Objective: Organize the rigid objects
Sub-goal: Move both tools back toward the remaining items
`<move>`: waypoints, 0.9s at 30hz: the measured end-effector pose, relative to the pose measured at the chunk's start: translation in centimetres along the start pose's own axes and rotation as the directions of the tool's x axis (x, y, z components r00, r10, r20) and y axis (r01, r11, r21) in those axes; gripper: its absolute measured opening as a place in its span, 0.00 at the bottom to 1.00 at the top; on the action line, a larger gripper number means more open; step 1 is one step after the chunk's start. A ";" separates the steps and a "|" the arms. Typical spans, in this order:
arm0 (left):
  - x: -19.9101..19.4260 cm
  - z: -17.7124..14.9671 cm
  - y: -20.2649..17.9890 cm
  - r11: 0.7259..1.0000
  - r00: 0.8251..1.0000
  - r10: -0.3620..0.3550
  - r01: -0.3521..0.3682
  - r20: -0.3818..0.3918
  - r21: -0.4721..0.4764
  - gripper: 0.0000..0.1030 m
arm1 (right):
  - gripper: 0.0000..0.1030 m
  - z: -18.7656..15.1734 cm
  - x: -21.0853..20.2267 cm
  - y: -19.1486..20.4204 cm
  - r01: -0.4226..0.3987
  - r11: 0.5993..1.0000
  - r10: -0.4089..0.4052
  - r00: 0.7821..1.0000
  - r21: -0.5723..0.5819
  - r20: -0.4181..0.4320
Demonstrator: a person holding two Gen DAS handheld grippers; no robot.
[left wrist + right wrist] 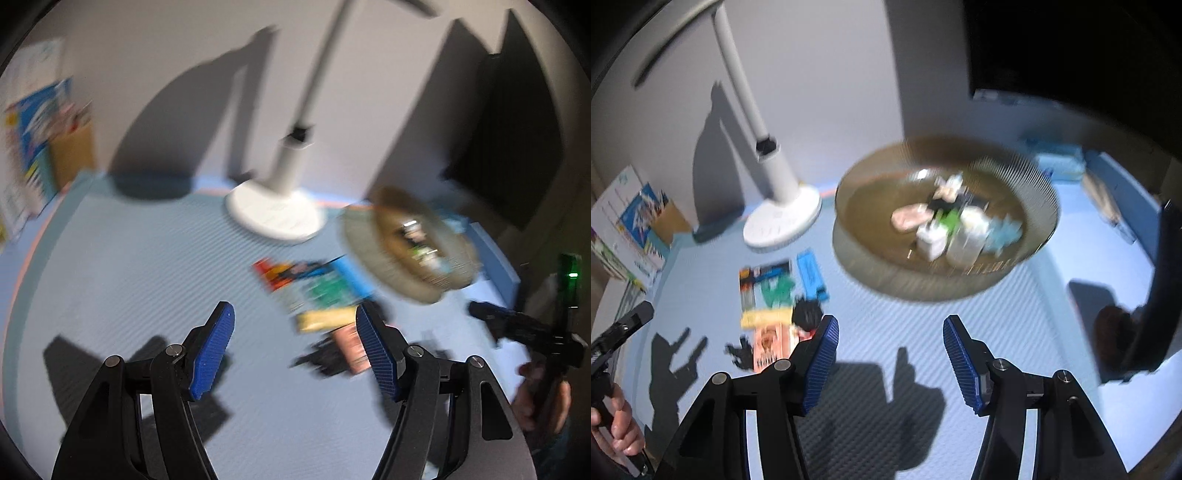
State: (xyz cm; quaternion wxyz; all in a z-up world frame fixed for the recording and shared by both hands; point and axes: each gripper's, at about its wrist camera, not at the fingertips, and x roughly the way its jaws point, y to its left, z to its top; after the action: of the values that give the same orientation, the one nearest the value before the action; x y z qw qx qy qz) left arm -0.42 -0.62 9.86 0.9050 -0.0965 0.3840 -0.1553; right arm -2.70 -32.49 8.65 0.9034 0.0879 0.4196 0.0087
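Note:
A cluster of small flat items [314,291] [775,295] lies on the light blue mat: colourful cards or boxes, a blue piece, a yellow piece, a pink box and a small black object. A round brown bowl [373,251] [871,266] holds several small items and stands right of the cluster. My left gripper [295,347] hangs open over the mat, the cluster just beyond and to the right of its fingertips. My right gripper [890,354] is open above bare mat, in front of the bowl, nothing between its blue pads [822,365]. Both views are motion-blurred.
A white desk lamp's base [275,216] [783,221] stands behind the cluster. Books and boxes [33,147] [631,229] lean at the far left. A dark monitor [517,140] stands at the right. Blue packets [1060,158] lie behind the bowl. A hand [620,428] grips the other tool's handle.

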 end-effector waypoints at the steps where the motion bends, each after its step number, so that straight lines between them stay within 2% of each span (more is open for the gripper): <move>1: 0.7 -0.9 1.1 1.000 1.000 0.019 -0.019 -0.015 -0.016 0.65 | 0.56 -0.6 0.8 0.2 -0.008 1.000 0.008 1.000 -0.002 -0.010; 6: 4.3 -4.2 3.8 0.994 0.989 0.102 -0.106 -0.106 -0.026 0.65 | 0.56 -2.9 4.2 0.8 -0.035 0.999 0.034 0.999 -0.029 -0.020; 8: 5.1 -5.3 4.0 0.992 0.985 0.127 -0.129 -0.117 -0.010 0.65 | 0.56 -3.7 5.3 1.0 -0.045 0.998 0.045 0.999 -0.045 -0.018; 10: 5.0 -5.9 3.5 0.989 0.985 0.146 -0.145 -0.090 0.016 0.66 | 0.56 -4.2 6.0 1.1 -0.062 0.997 0.062 0.998 -0.050 -0.016; 12: 5.0 -6.1 3.2 0.990 0.986 0.140 -0.137 -0.089 0.035 0.82 | 0.56 -4.5 6.7 1.3 -0.041 0.997 0.039 0.999 -0.062 -0.032; 16: 5.4 -6.0 2.5 0.985 0.982 0.162 -0.156 -0.094 0.071 0.82 | 0.58 -4.4 6.8 2.0 -0.024 0.994 0.022 1.000 -0.104 -0.017; 18: 5.4 -6.0 2.6 0.986 0.983 0.156 -0.150 -0.095 0.068 0.82 | 0.59 -4.7 7.0 2.4 -0.031 0.990 0.026 0.999 -0.135 -0.032; 22: 5.2 -5.9 3.0 0.990 0.986 0.136 -0.131 -0.094 0.053 0.82 | 0.66 -5.2 6.9 3.7 -0.015 0.979 0.010 1.000 -0.202 -0.026; 27: 5.3 -5.9 2.7 0.988 0.985 0.143 -0.136 -0.099 0.073 0.84 | 0.67 -5.4 7.1 4.5 0.001 0.970 -0.008 1.000 -0.243 -0.028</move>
State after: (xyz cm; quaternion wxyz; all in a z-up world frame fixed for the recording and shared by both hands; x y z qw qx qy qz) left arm -0.69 -0.35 1.46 0.8952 -0.0310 0.4309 -0.1091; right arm -1.91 -26.56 0.58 0.9012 -0.0245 0.4287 0.0592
